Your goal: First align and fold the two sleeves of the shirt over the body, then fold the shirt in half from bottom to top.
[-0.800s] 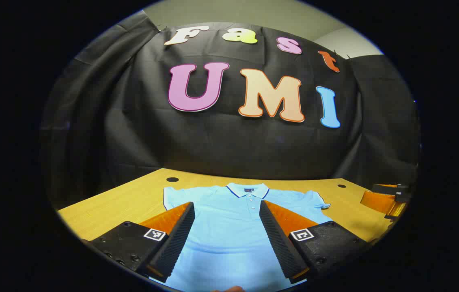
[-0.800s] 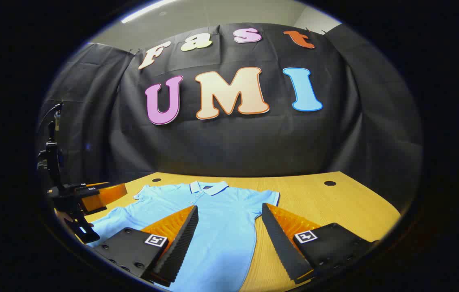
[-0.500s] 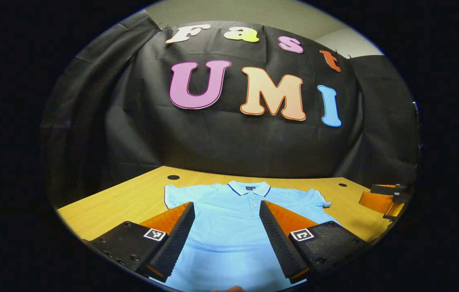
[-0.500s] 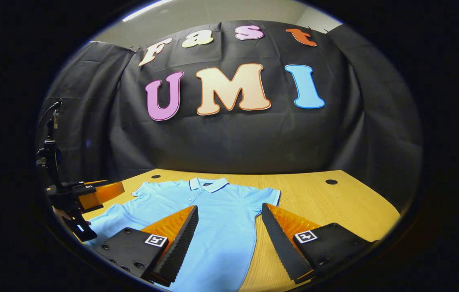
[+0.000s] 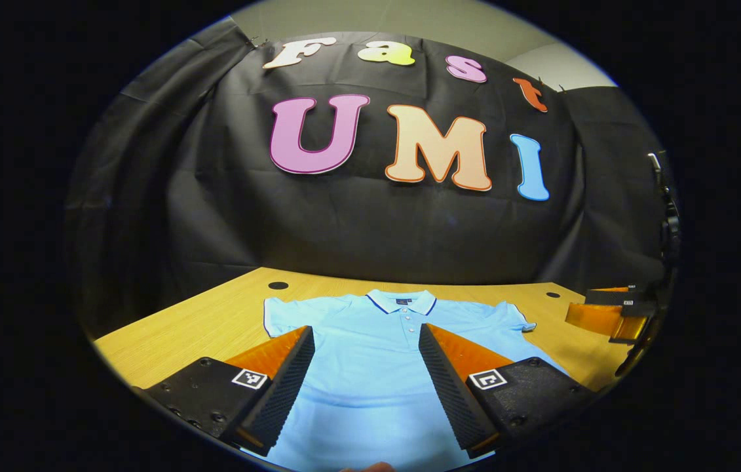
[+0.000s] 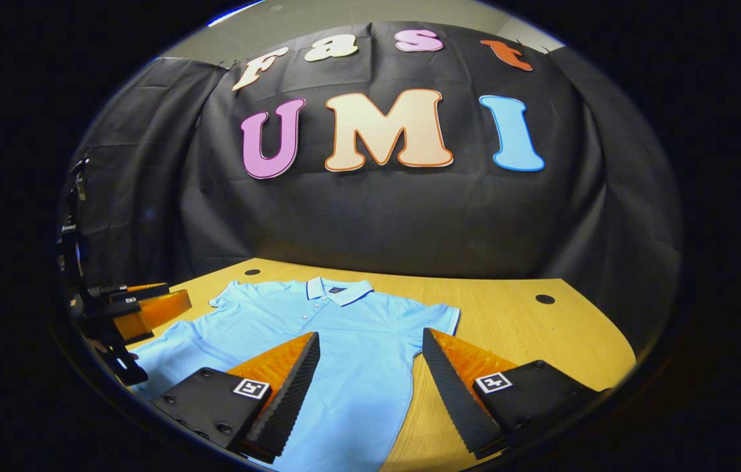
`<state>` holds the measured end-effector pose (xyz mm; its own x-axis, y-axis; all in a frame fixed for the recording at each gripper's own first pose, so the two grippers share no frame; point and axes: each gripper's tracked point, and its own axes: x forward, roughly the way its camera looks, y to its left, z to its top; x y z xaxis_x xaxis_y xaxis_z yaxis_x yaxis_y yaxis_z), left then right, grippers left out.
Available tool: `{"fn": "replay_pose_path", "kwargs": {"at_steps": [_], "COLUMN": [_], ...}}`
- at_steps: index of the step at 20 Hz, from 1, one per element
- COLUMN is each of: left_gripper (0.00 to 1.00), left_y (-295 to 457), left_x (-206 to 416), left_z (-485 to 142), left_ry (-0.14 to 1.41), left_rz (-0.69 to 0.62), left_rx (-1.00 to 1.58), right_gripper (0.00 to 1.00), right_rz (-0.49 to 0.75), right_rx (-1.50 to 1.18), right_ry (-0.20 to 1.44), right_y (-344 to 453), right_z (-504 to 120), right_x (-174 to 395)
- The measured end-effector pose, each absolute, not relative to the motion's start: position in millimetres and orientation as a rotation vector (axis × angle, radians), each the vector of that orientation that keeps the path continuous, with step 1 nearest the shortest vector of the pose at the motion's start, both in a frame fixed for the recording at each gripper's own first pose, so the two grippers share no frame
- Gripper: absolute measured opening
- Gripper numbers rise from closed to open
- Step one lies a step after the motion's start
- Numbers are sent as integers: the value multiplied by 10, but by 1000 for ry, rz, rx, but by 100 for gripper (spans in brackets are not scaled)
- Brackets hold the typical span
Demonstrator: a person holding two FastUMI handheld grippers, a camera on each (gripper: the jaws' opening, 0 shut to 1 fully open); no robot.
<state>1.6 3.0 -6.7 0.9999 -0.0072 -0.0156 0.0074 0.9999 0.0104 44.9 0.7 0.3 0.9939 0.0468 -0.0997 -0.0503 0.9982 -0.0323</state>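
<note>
Lying flat and face up on the wooden counter [image 5: 187, 328], the light blue shirt [image 5: 370, 367] has its collar [image 5: 401, 301] toward the booth's black wall and both short sleeves spread out to the sides, unfolded. In the left gripper view, the left gripper [image 5: 365, 387] hangs over the shirt's chest below the collar, its fingers [image 5: 285, 387] set wide apart with nothing between them but the cloth beneath; whether they touch it cannot be told. Off beyond the shirt's far sleeve, the right gripper [image 5: 609, 318] shows small at the counter's edge. A dark round hole [image 5: 278, 286] sits in the counter just beyond the near sleeve.

In the right gripper view, the shirt [image 6: 318, 354] lies the same way, and the right gripper [image 6: 370, 387] hovers at its side hem, one of its fingers [image 6: 288, 390] over the blue cloth and the other over bare counter [image 6: 540, 334]. They stand wide apart, holding nothing. The left gripper [image 6: 141, 308] appears beside the shirt's other sleeve.
</note>
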Motion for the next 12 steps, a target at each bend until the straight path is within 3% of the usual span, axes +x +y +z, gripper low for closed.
{"fn": "replay_pose_path", "kwargs": {"at_steps": [12], "left_gripper": [95], "left_y": [177], "left_x": [-46], "left_z": [-107], "left_ry": [21], "left_rz": [3], "left_rx": [25], "right_gripper": [97], "right_rz": [-93], "right_rx": [78], "right_ry": [222], "right_y": [-766], "right_z": [30], "right_x": [1471]}}
